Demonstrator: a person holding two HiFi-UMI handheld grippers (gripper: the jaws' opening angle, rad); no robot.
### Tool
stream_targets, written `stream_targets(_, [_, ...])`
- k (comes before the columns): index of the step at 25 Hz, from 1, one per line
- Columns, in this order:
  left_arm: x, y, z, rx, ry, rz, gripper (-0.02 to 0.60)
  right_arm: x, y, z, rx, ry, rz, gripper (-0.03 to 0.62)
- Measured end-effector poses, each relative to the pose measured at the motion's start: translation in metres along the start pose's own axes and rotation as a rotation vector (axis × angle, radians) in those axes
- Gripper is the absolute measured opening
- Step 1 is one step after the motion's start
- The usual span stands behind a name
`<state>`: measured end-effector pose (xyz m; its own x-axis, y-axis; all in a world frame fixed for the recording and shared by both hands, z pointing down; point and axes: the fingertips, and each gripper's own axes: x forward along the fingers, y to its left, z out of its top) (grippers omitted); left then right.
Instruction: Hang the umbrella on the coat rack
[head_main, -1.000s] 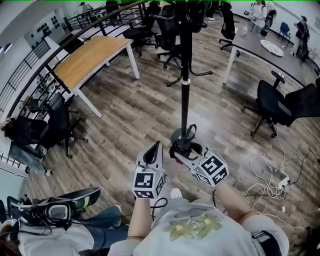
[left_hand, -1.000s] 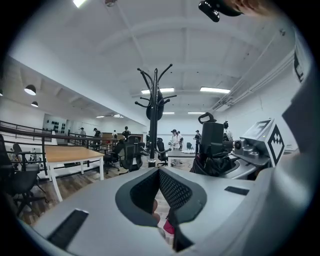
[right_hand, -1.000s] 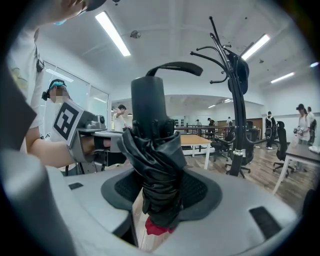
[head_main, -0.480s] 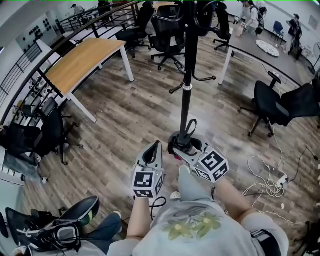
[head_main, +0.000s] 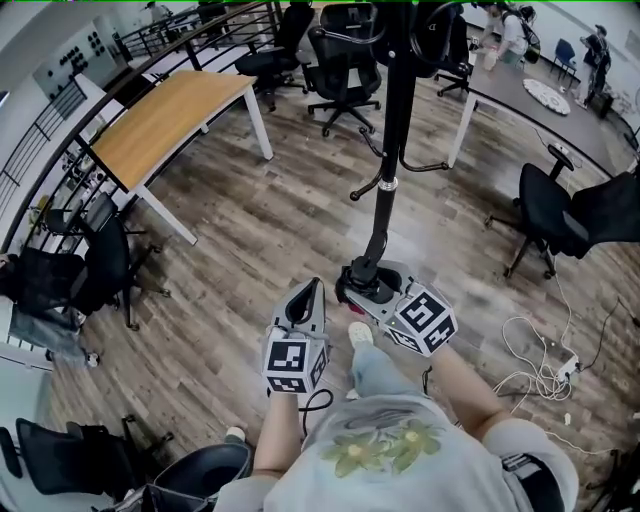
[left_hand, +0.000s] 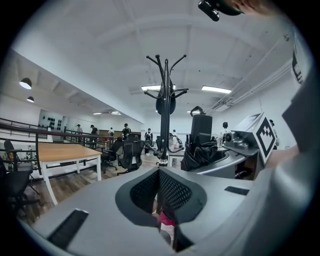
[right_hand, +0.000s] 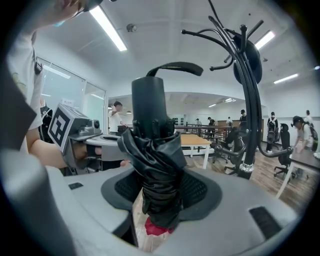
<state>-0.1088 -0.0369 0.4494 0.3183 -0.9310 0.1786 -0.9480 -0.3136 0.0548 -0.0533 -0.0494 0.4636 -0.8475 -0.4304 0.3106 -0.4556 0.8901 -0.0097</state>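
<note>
A folded black umbrella with a loop strap on its handle stands upright between the pads of my right gripper, which is shut on it. In the head view the right gripper holds the umbrella just in front of the foot of the black coat rack. The coat rack rises at the right of the right gripper view, its curved hooks overhead. My left gripper hangs beside the right one, shut and empty. In the left gripper view its pads meet, with the coat rack straight ahead.
A wood-top table stands far left. Black office chairs sit behind the rack, at the right and at the left. A dark table is far right. Cables and a power strip lie on the floor at the right.
The person has walked toward the coat rack, so its pole now stands closer and its foot is right at the right gripper. Both grippers moved forward together, umbrella still gripped.
</note>
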Motion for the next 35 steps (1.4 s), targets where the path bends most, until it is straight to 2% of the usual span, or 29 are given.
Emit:
stream_targets(18, [0.08,0.047,0.002,0.009,0.056,-0.034,0.003,0.067,-0.071,0.015,0.018,0.017,0.004,0.213])
stream_targets(29, [0.106,0.072,0.002,-0.008,0.09,-0.034,0.003,0.098,-0.099,-0.006,0.059,0.08,0.005,0.213])
stream_targets(35, [0.121,0.068,-0.001,-0.019,0.104,-0.06,0.003,0.106,-0.11,-0.026,0.09,0.12,0.001,0.213])
